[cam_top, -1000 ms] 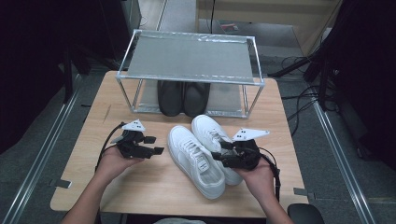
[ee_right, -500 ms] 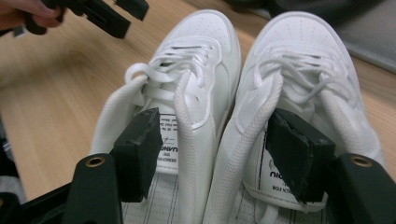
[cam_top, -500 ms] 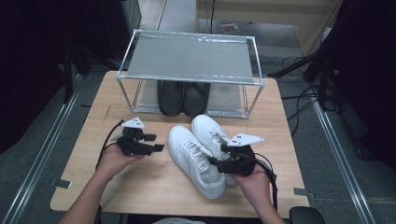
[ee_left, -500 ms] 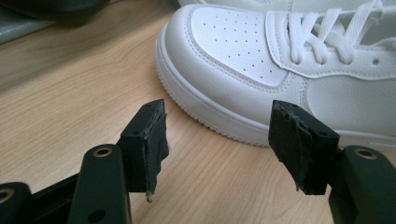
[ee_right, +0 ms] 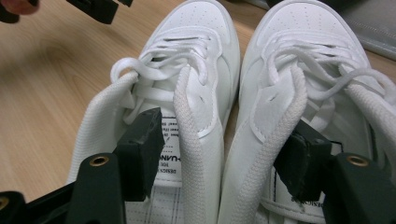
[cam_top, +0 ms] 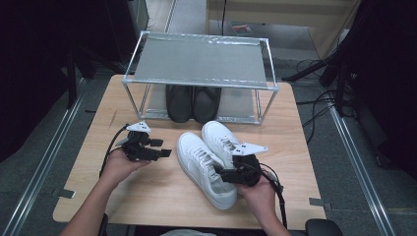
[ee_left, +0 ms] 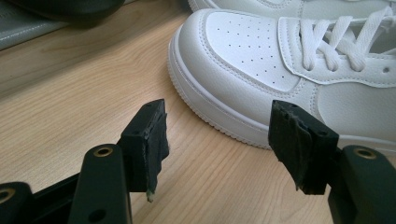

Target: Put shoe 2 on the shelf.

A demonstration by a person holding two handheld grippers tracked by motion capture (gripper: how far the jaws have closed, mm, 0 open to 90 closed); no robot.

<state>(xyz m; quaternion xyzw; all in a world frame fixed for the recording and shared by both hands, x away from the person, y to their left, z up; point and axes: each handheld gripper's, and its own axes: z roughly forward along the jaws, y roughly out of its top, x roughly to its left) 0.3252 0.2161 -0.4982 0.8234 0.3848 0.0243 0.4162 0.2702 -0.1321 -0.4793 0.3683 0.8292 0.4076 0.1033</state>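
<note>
Between the right gripper (ee_right: pixel 224 158) jaws, spread wide, sit both sneakers' (ee_right: pixel 201 93) inner collars; squeezing comes next. Left gripper (ee_left: pixel 229 144) jaws gape, empty.

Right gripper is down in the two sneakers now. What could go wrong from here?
1. The right gripper has one jaw inside each white sneaker, open around both inner collars. Closing may pinch only soft padding, so a shoe could slip out on lifting.
2. The loose laces lie close to the jaws and could snag.
3. The left gripper is open beside the near sneaker's toe; a nudge could shift the pair.
</note>
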